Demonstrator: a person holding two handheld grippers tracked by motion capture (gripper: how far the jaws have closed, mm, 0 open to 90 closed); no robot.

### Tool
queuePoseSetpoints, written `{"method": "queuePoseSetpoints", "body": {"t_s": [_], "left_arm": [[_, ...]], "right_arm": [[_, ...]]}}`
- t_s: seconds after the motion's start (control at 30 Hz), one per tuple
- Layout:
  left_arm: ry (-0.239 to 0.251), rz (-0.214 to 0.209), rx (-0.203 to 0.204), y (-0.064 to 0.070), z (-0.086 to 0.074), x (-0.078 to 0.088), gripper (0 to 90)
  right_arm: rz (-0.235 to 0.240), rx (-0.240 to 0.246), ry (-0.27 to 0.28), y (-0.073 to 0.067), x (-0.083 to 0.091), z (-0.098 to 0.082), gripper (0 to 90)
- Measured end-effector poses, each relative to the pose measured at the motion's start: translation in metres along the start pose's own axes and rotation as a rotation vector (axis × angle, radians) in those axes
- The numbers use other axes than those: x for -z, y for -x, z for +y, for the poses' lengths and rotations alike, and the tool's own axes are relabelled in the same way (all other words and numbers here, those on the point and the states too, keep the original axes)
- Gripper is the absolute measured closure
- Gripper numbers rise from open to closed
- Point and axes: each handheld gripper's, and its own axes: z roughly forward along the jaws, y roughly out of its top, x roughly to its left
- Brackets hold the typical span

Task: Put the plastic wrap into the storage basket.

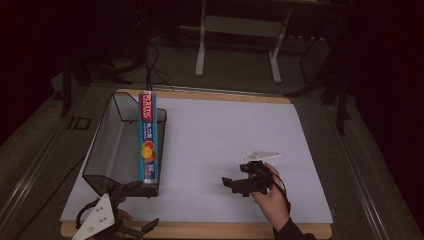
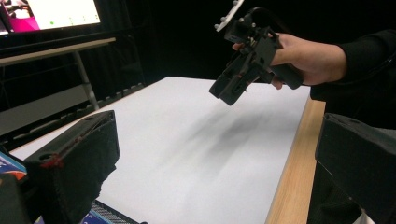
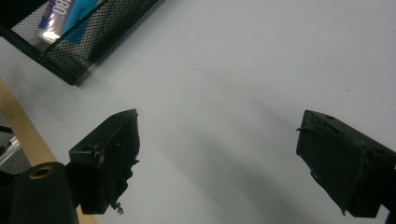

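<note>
A black mesh basket (image 1: 105,150) stands at the table's left. A long blue box of plastic wrap (image 1: 148,140) lies in it along its right wall. My left gripper (image 1: 142,207) is at the front left corner, just in front of the basket, jaws open wide and empty. The left gripper view has those jaws spread (image 2: 215,172), with a corner of the box (image 2: 9,165) low at the left. A hand holds my right gripper (image 1: 237,176) above the white sheet, right of centre, open and empty. In its own view (image 3: 224,154) the basket (image 3: 93,37) and box (image 3: 60,14) lie farther off.
A white sheet (image 1: 225,135) covers a wooden board whose front edge (image 1: 200,231) shows. Behind the table stands a white metal frame (image 1: 240,30) on a grey floor. A lit monitor (image 2: 51,14) glows beyond the table in the left gripper view.
</note>
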Motion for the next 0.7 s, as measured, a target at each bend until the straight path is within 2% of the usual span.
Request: {"method": "queuePoseSetpoints", "body": {"t_s": [0.13,0.33,0.57,0.7], "left_arm": [[0.001,-0.001,-0.001,0.000,0.000,0.000,0.6],[0.000,-0.009,0.000,0.000,0.000,0.000,0.6],[-0.001,-0.010,0.007,-0.001,0.000,0.001,0.6],[-0.006,-0.014,0.002,-0.001,0.000,0.000,0.6]], "right_arm": [[-0.020,0.008,0.011,0.002,0.005,-0.009,13.3],[-0.020,0.000,0.012,0.007,0.001,-0.017,13.3],[-0.036,0.059,0.036,0.007,-0.006,-0.019,13.5],[-0.039,0.062,0.047,0.008,-0.008,-0.018,13.5]]}}
